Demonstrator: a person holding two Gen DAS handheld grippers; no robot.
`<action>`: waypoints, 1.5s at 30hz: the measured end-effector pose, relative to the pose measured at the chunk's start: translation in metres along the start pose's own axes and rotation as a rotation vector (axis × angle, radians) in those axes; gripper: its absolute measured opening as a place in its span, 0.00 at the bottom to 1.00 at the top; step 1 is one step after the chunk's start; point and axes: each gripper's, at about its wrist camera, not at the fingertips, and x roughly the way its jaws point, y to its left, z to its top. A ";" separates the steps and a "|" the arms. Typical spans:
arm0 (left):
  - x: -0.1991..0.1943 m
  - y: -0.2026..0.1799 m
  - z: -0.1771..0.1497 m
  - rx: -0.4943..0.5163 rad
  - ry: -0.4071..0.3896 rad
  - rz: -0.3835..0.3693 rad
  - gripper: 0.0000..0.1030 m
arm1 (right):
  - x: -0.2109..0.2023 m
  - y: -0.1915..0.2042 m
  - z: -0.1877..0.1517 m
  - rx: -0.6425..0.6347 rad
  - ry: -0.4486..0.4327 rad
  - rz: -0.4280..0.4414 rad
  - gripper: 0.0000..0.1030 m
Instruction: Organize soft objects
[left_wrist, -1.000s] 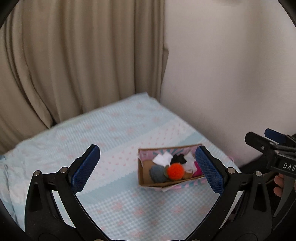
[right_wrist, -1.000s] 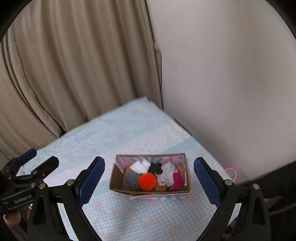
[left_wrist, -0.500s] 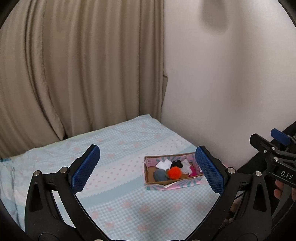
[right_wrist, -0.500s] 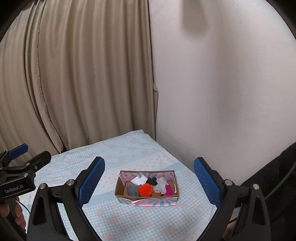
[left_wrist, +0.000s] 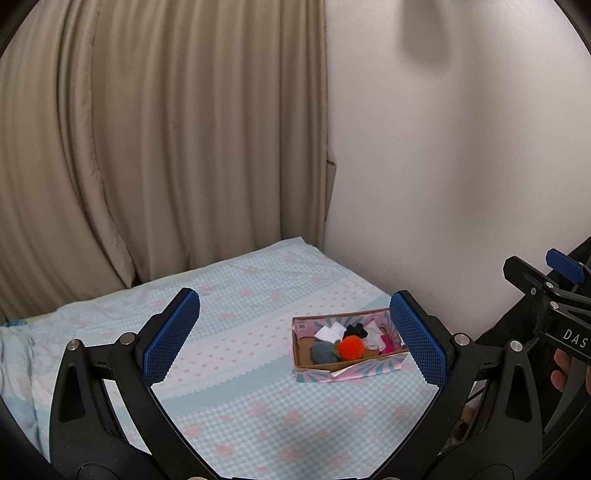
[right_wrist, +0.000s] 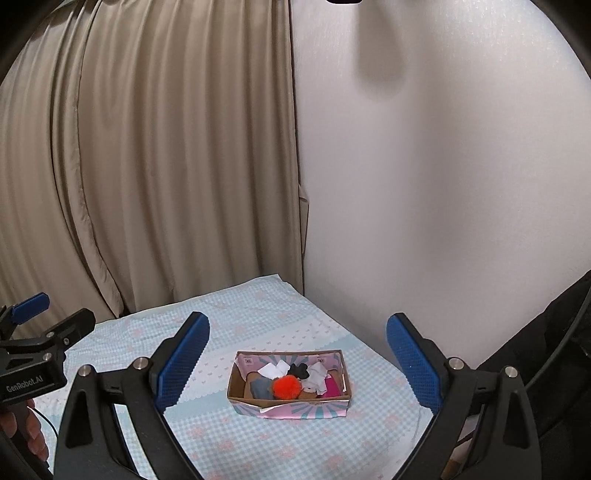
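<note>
Cardboard, brown inside and patterned pink and teal outside, is forming the shallow open box (right_wrist: 291, 406) that is sitting on the pale blue checked bedspread with pink motifs (right_wrist: 280, 446), toward the bed's right edge, where the plain white wall (right_wrist: 443, 184) is running alongside. Inside the box, a fluffy orange pompom (right_wrist: 286, 386) is lying against the near wall, touching a grey soft ball (right_wrist: 260, 387) on its left. Behind them, white fabric scraps (right_wrist: 274, 369) and a small black piece (right_wrist: 299, 370) are resting near the far wall, and a magenta piece (right_wrist: 332, 387) is filling the right end.

Both tools are hovering above the near part of the bed, well apart from the box. The left gripper (left_wrist: 295, 339) is standing with its blue ribbed pads (left_wrist: 171, 336) spread wide and nothing between them. The right gripper (right_wrist: 297, 363) is likewise gaping wide and empty, framing the box in its own view. A hand (right_wrist: 31, 432) is gripping the left tool's handle at the lower left edge of the right wrist view. Beige pleated curtains (left_wrist: 166, 147) are hanging behind the bed's far edge.
</note>
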 end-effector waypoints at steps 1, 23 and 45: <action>0.001 0.000 0.000 0.000 0.000 0.001 1.00 | 0.000 0.000 -0.001 0.000 0.000 0.001 0.93; 0.011 0.004 0.005 -0.014 0.005 0.023 1.00 | 0.003 0.008 0.007 -0.011 0.010 0.016 0.93; 0.022 -0.001 0.006 -0.018 0.009 0.033 1.00 | 0.016 0.006 0.009 -0.007 -0.001 0.013 0.93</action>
